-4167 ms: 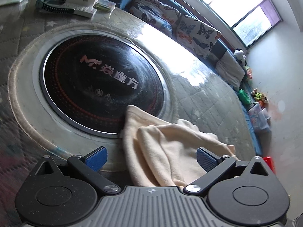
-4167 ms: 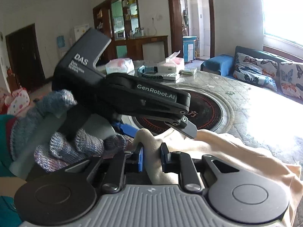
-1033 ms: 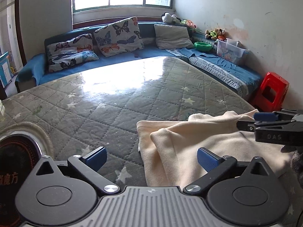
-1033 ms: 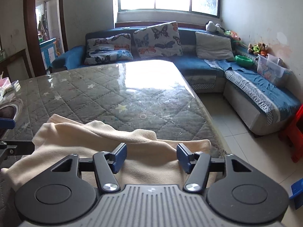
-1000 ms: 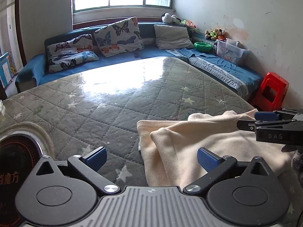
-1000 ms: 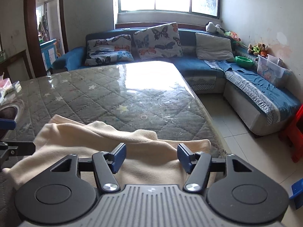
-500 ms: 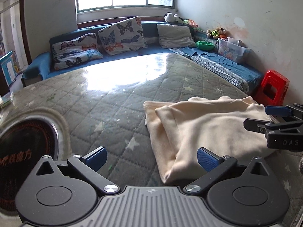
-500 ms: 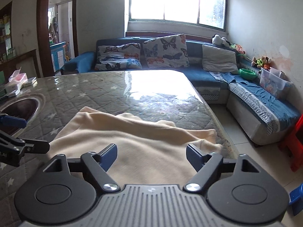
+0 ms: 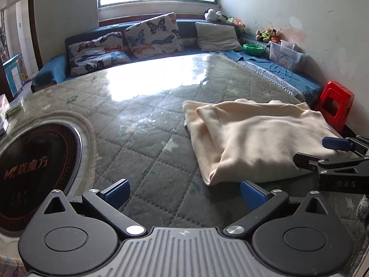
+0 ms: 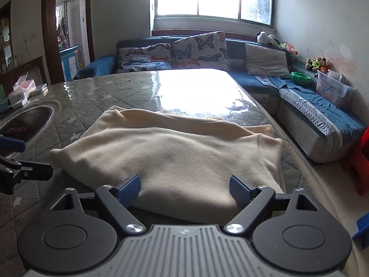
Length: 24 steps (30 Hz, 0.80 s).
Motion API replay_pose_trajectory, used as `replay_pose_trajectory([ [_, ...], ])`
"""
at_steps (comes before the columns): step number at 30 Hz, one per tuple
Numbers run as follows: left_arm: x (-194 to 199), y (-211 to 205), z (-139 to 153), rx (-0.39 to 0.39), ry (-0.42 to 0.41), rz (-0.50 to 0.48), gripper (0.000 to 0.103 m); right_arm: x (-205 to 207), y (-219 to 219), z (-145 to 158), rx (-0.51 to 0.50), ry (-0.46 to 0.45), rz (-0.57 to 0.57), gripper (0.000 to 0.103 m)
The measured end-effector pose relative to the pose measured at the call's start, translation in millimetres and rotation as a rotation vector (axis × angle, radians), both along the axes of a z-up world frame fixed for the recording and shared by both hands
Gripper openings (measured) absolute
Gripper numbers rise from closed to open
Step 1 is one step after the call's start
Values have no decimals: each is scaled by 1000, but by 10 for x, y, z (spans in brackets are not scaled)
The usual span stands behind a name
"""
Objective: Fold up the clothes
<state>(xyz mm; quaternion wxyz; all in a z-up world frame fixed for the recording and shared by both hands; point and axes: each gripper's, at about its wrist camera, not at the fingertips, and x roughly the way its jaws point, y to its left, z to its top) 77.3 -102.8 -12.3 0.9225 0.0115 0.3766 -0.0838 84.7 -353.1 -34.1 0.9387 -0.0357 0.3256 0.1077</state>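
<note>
A cream garment (image 9: 258, 138) lies folded in a loose bundle on the quilted grey-green table (image 9: 147, 129), near its right edge. It also shows in the right wrist view (image 10: 175, 152), just ahead of my right gripper. My left gripper (image 9: 184, 191) is open and empty, hovering above bare table to the left of the garment's near corner. My right gripper (image 10: 184, 188) is open and empty, close above the garment's near edge. The right gripper's fingers (image 9: 334, 144) show at the right of the left wrist view, by the garment's right end.
A round black hotplate (image 9: 34, 161) is set into the table at the left. Tissue boxes (image 10: 20, 92) stand at the far left. A blue sofa with butterfly cushions (image 9: 152, 37) runs behind and along the right. A red stool (image 9: 334, 108) stands off the table's right corner.
Both grippers have let go of the garment and pulled back and up. The right jaws have opened wide. The garment now lies folded on the table, farther from both cameras.
</note>
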Motion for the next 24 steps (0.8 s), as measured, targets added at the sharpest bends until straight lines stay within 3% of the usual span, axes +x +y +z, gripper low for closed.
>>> replay_pose_trajectory([
  [9,143,-92,127,-5,-41,11,103,-17,-122,66,44,-15,-39,87],
  [16,352,-161,-24,38,-2,21,103,-4,-150,-22,35,-2,-25,88],
  [24,313,-140,-58,20,10,17,103,-15,-151,-3,40,-12,-32,94],
])
